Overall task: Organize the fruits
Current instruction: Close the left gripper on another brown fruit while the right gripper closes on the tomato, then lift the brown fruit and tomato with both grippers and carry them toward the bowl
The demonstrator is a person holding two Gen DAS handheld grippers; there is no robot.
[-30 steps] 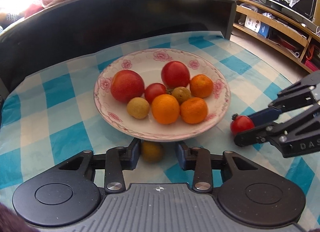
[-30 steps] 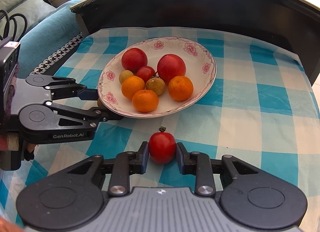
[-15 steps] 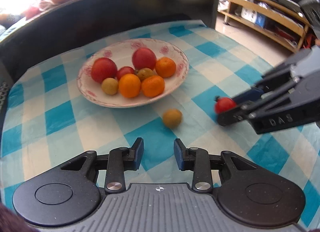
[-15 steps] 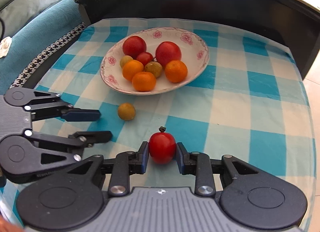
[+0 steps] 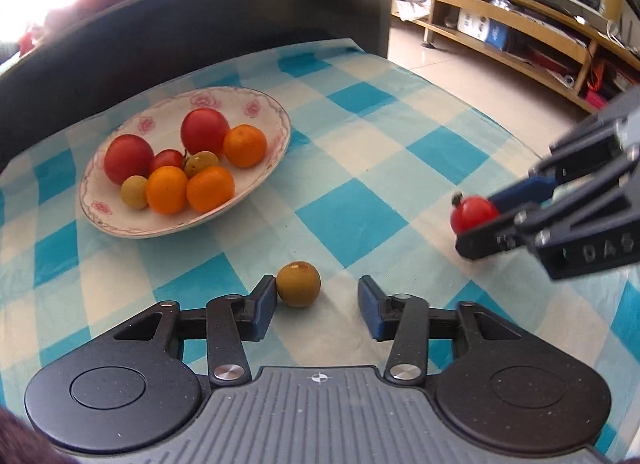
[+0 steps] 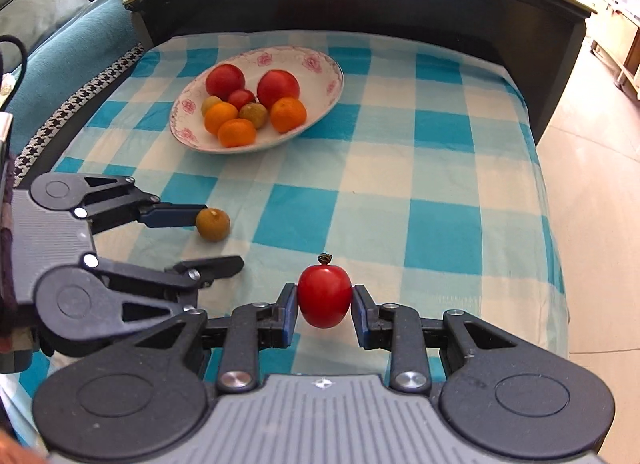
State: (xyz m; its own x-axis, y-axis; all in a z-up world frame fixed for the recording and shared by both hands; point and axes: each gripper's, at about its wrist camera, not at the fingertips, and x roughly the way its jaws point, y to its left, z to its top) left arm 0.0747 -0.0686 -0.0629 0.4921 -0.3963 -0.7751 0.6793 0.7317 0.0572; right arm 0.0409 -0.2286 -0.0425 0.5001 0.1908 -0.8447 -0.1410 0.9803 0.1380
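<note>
A white flowered plate point(image 5: 264, 168) point(image 6: 328, 88) holds red tomatoes, oranges and small brown fruits. A small brown fruit point(image 5: 299, 283) point(image 6: 213, 224) lies on the checked cloth. My left gripper point(image 5: 316, 306) point(image 6: 212, 238) is open around it, and the left finger touches it. My right gripper point(image 6: 324, 306) point(image 5: 476, 224) is shut on a small red tomato point(image 6: 324, 296) point(image 5: 472, 213) and holds it over the cloth, well to the right of the plate.
A blue and white checked cloth point(image 6: 400, 192) covers the table. A dark raised board point(image 5: 200, 36) runs along the far side. The table's right edge drops to a tiled floor point(image 6: 600, 184). A wooden shelf unit point(image 5: 520, 24) stands far right.
My left gripper opened wider and moved up to the brown fruit, which now sits between its fingers. Both grippers drew further back from the plate; the right one still holds the tomato.
</note>
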